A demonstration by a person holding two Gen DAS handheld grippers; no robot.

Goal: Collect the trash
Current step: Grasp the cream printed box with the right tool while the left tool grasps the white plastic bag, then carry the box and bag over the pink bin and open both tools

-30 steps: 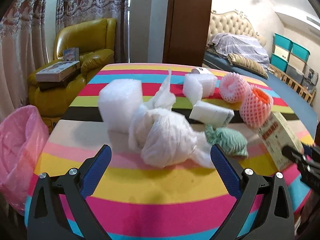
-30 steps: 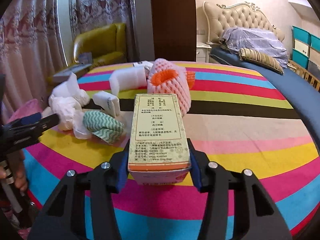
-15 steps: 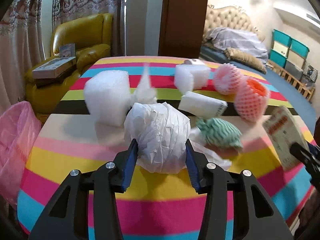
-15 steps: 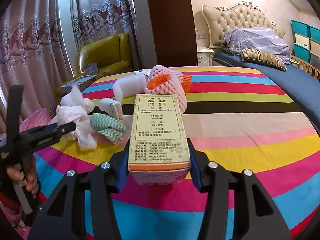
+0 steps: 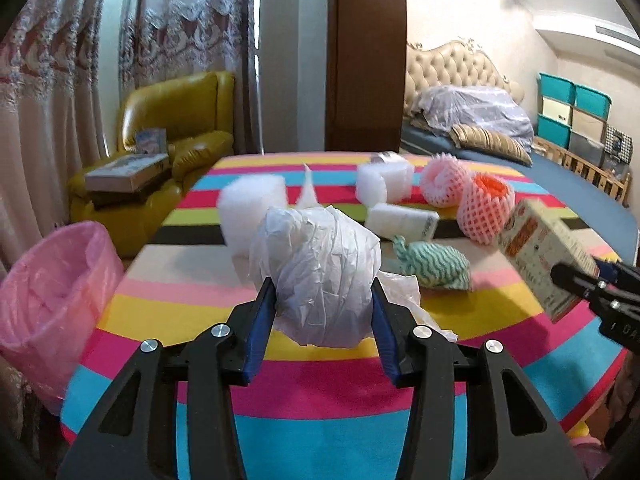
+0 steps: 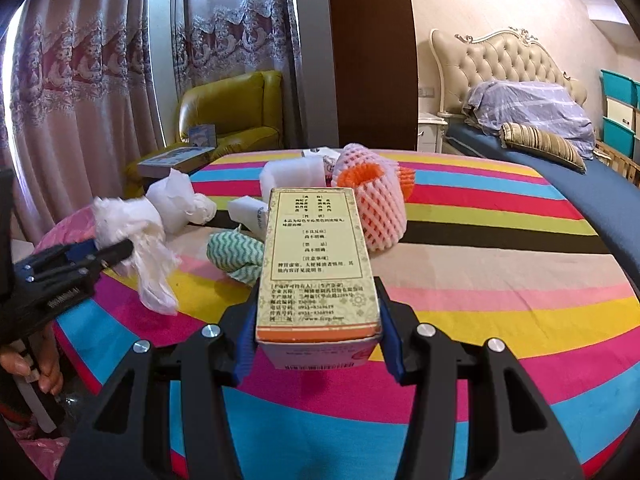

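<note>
Pointing lengthwise away from the right claw (image 6: 318,330): clamped carton (image 6: 318,264)

The left gripper (image 5: 323,312), wide open a second ago with the crumpled white plastic bag (image 5: 316,272) lying ahead of it on the striped table (image 5: 320,384), has now clamped its blue pads (image 5: 262,320) onto that bag and raised it, its loose tail hanging free in the right wrist view. The right gripper (image 6: 318,320) has lifted the cardboard box (image 6: 318,268) higher too, so the room's curtains and wall fill more of its view. The pink-lined trash bin (image 5: 52,292) now shows its open mouth at the left.
</note>
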